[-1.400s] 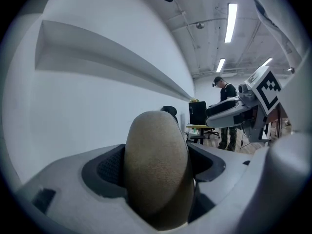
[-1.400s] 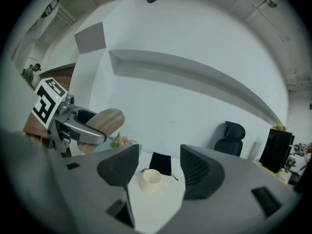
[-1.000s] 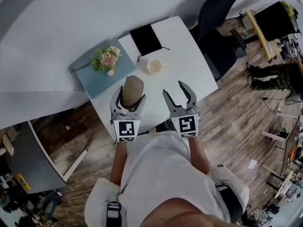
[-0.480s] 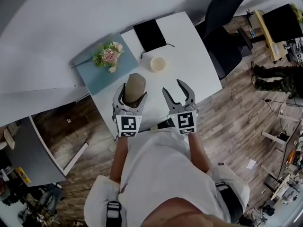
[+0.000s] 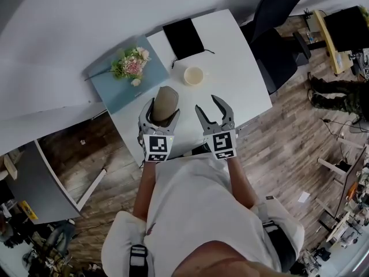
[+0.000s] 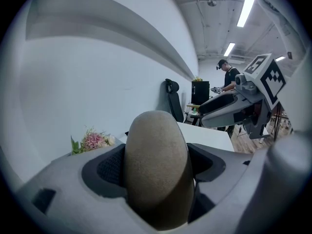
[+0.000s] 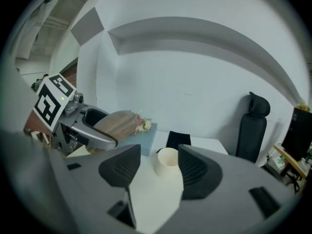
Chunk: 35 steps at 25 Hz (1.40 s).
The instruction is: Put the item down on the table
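Observation:
A smooth tan, stone-like oval item (image 5: 165, 103) (image 6: 156, 167) stands upright between the jaws of my left gripper (image 5: 161, 112) (image 6: 157, 165), which is shut on it above the near part of the white table (image 5: 236, 62). In the right gripper view the item (image 7: 117, 123) shows at the left, still held. To its right my right gripper (image 5: 214, 105) (image 7: 160, 165) hangs open with nothing between its jaws, over the table's near edge.
A cream cup (image 5: 194, 75) (image 7: 167, 161) stands mid-table beyond the grippers. A black pouch (image 5: 183, 38) lies at the far end. A pale blue board (image 5: 115, 91) with a small flower bunch (image 5: 131, 64) sits at the left. A black office chair (image 5: 271, 27) stands to the right.
Both grippers have drawn slightly nearer to me along the table while the left keeps its hold on the item. The right gripper stays open.

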Motion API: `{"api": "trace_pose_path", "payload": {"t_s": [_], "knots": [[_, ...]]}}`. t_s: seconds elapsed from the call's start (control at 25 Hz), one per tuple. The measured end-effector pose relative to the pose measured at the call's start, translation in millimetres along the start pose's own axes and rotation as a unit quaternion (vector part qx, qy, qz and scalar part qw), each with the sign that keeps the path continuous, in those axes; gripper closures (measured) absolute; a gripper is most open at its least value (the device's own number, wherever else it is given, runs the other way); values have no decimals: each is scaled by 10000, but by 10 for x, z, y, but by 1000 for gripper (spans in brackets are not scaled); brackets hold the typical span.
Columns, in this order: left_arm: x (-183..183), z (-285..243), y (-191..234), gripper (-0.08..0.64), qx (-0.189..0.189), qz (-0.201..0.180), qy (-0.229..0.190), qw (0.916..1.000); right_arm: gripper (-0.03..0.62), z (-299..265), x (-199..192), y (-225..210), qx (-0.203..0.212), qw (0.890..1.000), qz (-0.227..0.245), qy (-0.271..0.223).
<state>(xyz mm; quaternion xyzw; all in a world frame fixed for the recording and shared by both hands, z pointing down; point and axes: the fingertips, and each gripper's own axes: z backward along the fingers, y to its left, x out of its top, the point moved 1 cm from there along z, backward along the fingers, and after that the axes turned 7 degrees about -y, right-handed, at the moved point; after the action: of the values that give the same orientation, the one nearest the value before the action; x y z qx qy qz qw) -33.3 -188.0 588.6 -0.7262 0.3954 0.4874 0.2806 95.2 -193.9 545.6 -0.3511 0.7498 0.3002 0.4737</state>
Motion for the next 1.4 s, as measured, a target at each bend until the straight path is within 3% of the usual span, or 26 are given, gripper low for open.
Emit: {"api": "trace_pose_path", "payload": {"t_s": [1.0, 1.4], "knots": [[-663, -394, -40, 166, -86, 189, 803, 9966, 367, -368, -734, 49, 428, 9951, -124, 883], [-835, -480, -40, 166, -95, 227, 1061, 9941, 367, -481, -837, 56, 580, 9930, -154, 1019]]}}
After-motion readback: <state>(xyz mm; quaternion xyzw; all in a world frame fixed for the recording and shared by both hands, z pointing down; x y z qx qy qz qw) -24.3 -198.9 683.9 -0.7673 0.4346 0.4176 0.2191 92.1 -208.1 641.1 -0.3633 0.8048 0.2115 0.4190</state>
